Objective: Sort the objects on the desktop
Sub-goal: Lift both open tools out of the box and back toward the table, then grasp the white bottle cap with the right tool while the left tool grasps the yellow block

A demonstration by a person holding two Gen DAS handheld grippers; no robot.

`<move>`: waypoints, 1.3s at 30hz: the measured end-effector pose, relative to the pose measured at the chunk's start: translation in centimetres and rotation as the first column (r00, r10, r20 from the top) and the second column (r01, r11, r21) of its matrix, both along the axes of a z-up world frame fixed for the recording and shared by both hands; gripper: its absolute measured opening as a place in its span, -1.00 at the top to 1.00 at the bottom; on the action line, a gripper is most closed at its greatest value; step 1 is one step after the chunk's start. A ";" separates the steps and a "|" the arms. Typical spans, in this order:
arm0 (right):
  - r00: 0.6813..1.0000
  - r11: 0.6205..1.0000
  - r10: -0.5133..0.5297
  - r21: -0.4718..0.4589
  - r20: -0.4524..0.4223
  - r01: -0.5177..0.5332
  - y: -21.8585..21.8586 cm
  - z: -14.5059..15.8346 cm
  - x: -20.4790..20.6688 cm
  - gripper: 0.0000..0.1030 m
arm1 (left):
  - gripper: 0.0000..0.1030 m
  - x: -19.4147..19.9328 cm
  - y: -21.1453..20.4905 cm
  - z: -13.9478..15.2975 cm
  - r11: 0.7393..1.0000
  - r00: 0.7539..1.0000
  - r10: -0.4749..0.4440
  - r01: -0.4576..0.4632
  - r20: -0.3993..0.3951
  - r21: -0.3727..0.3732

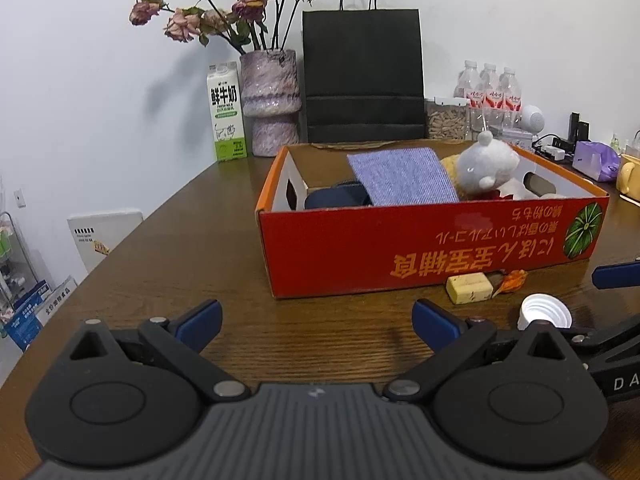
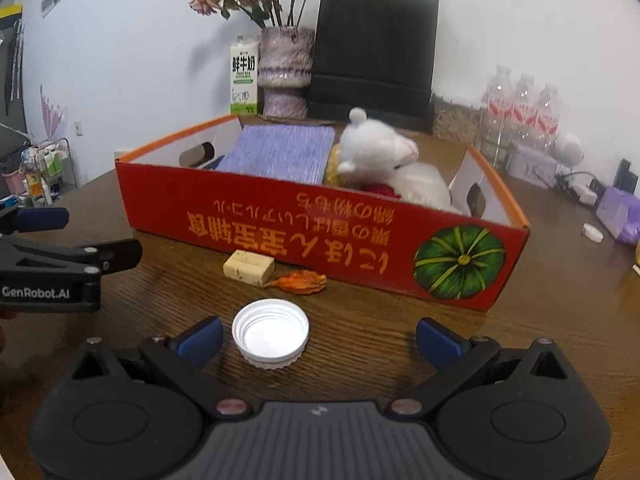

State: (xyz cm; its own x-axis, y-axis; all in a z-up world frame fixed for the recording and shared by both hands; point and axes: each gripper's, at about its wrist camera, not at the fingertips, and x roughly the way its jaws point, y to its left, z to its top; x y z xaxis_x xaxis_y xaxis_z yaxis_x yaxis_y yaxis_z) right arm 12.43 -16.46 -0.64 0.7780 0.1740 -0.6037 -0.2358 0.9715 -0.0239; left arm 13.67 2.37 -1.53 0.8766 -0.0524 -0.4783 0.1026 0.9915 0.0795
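A red cardboard box (image 1: 432, 248) (image 2: 304, 232) stands on the brown table and holds a purple cloth (image 1: 404, 176) (image 2: 280, 152), a white plush toy (image 1: 486, 168) (image 2: 380, 150) and a dark blue pouch (image 1: 336, 196). In front of the box lie a yellow block (image 1: 469, 288) (image 2: 249, 267), a dried orange flower (image 1: 512, 281) (image 2: 300, 281) and a white bottle cap (image 1: 544, 311) (image 2: 270, 333). My left gripper (image 1: 316, 322) is open and empty above bare table. My right gripper (image 2: 318, 338) is open, with the cap between its fingers, nearer the left one.
Along the back wall stand a milk carton (image 1: 225, 114), a vase of dried roses (image 1: 272, 100), a black paper bag (image 1: 362, 76) and water bottles (image 1: 488, 88). A purple bag (image 1: 596, 160), a yellow mug (image 1: 628, 178) and chargers sit at the right.
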 end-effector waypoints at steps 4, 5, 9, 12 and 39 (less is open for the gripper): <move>1.000 1.000 -0.004 0.002 -0.013 0.004 0.2 -0.1 0.4 -0.97 | -1.00 0.3 0.0 -0.4 1.000 1.000 -0.003 0.003 -0.026 -0.008; 1.000 1.000 -0.005 0.002 -0.023 0.005 0.2 -0.2 0.6 -0.95 | -1.00 0.3 0.1 -0.5 1.000 1.000 -0.004 0.004 -0.029 -0.013; 0.999 1.000 0.001 0.029 -0.040 0.000 0.1 -0.4 1.0 -0.77 | -1.00 0.6 0.2 -0.6 1.000 0.999 -0.002 0.001 -0.047 -0.021; 0.999 0.999 0.019 0.034 -0.029 -0.018 0.2 -0.2 0.8 -0.51 | -1.00 0.8 0.3 -0.6 1.000 0.998 0.003 -0.005 -0.063 -0.026; 0.991 0.991 -0.119 0.075 0.054 0.115 -5.1 0.5 0.7 0.24 | -1.00 1.7 -4.7 0.3 0.998 0.998 -0.056 0.056 -0.038 0.013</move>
State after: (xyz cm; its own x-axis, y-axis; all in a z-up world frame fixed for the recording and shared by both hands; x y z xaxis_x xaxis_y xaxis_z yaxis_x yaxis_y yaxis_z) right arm 13.14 -21.53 -0.11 0.8290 0.1208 -0.5461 -0.1209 0.9920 0.0359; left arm 15.37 -2.35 -1.21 0.8540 -0.0937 -0.5118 0.1610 0.9830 0.0887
